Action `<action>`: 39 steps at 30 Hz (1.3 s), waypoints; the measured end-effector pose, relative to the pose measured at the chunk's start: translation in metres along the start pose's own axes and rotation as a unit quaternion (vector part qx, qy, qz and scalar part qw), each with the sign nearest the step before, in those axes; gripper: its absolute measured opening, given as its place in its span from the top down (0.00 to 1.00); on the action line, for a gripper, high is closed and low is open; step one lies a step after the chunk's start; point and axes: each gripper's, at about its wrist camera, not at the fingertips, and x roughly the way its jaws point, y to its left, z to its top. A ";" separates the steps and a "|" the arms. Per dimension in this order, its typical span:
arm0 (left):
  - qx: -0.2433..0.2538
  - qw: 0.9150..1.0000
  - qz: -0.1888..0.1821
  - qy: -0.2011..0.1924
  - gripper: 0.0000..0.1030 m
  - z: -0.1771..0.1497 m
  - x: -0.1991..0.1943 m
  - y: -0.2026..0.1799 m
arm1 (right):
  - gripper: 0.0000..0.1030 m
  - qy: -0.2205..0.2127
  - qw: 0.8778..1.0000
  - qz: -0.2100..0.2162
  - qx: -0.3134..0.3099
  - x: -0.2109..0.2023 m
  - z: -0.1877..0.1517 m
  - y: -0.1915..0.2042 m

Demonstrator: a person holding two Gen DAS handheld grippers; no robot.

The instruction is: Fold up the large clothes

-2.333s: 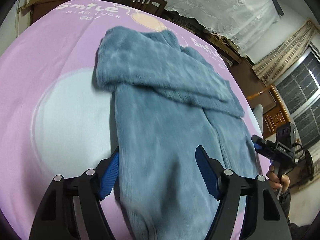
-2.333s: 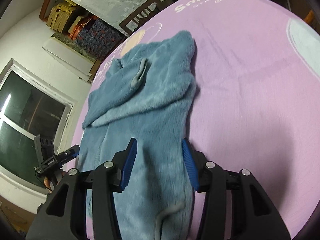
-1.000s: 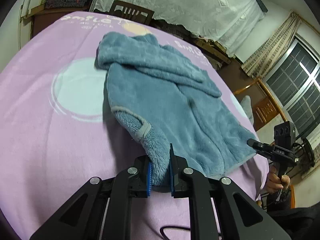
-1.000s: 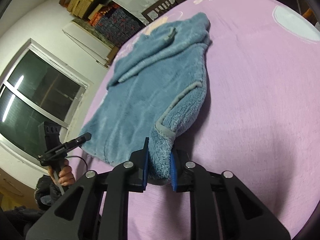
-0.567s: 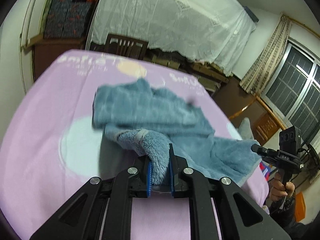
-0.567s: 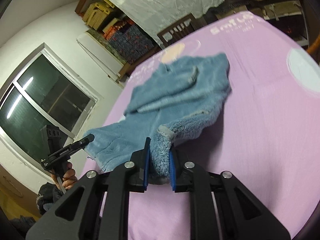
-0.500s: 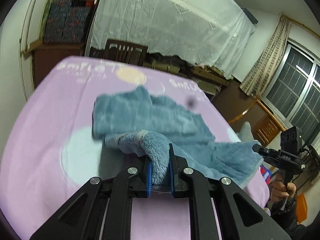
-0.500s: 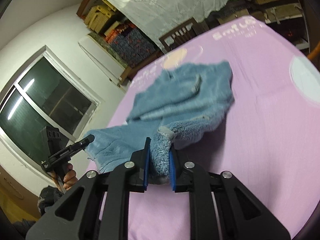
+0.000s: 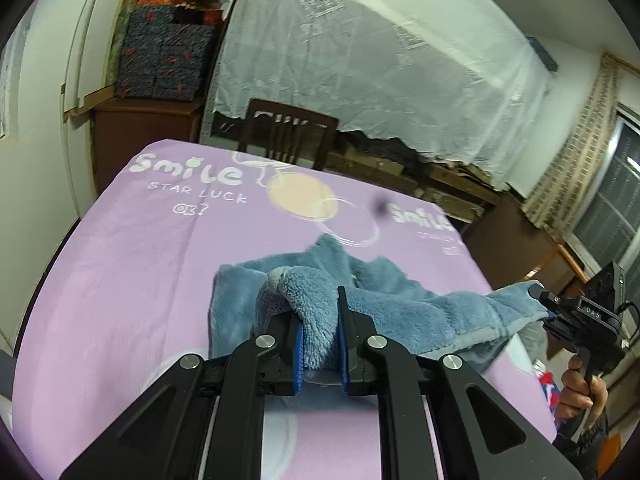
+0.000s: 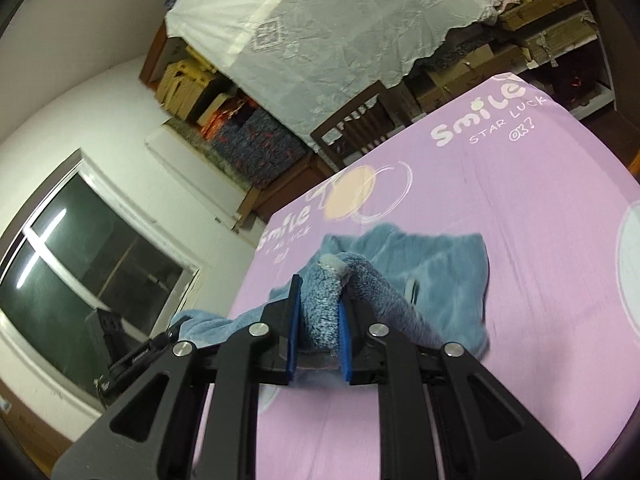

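A blue fleece garment (image 9: 404, 304) lies on a pink bedsheet (image 9: 132, 248) printed "Smile STAR LUCK". My left gripper (image 9: 319, 322) is shut on one bottom corner of the garment and holds it lifted above the bed. My right gripper (image 10: 318, 312) is shut on the other bottom corner (image 10: 320, 304), also lifted. The hem hangs stretched between the two grippers and the lower part arches over the upper part (image 10: 444, 268), which rests on the bed. The right gripper also shows at the right edge of the left wrist view (image 9: 580, 316).
A wooden chair (image 9: 286, 136) stands beyond the bed's far edge. Behind it are shelves under a white lace cloth (image 9: 380, 60) and stacked boxes (image 9: 164, 60). A dark window (image 10: 80, 256) is at the left in the right wrist view.
Both grippers closed on the garment's bottom corners, lifted them off the bed and carried them toward the far end, so the lower half now arches over the upper half.
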 end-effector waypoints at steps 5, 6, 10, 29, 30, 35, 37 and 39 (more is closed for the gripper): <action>-0.010 0.999 0.031 0.018 0.87 0.011 0.052 0.016 | 0.85 0.001 0.999 -0.016 0.036 0.049 0.017 -0.031; -0.013 0.999 0.034 0.021 0.87 0.011 0.061 0.018 | 0.85 0.004 0.999 -0.020 0.046 0.061 0.020 -0.040; -0.024 0.997 0.061 0.050 0.87 0.007 0.114 0.034 | 0.85 0.012 0.996 -0.055 0.064 0.100 0.025 -0.065; -0.031 0.999 -0.013 0.013 0.26 0.015 0.096 0.045 | 0.51 0.017 0.999 -0.030 0.008 0.114 0.022 -0.085; -0.024 1.000 -0.007 0.000 0.23 0.017 0.088 0.043 | 0.48 0.006 1.000 -0.026 -0.003 0.107 0.025 -0.081; -0.012 1.000 0.004 -0.010 0.22 0.015 0.083 0.047 | 0.42 -0.018 0.999 -0.034 -0.001 0.089 0.031 -0.088; -0.015 1.000 0.019 0.011 0.23 0.011 0.100 0.050 | 0.42 -0.009 0.999 -0.044 0.015 0.095 0.030 -0.099; -0.022 0.999 0.020 0.026 0.24 0.008 0.113 0.054 | 0.42 0.008 0.998 -0.057 0.028 0.104 0.028 -0.108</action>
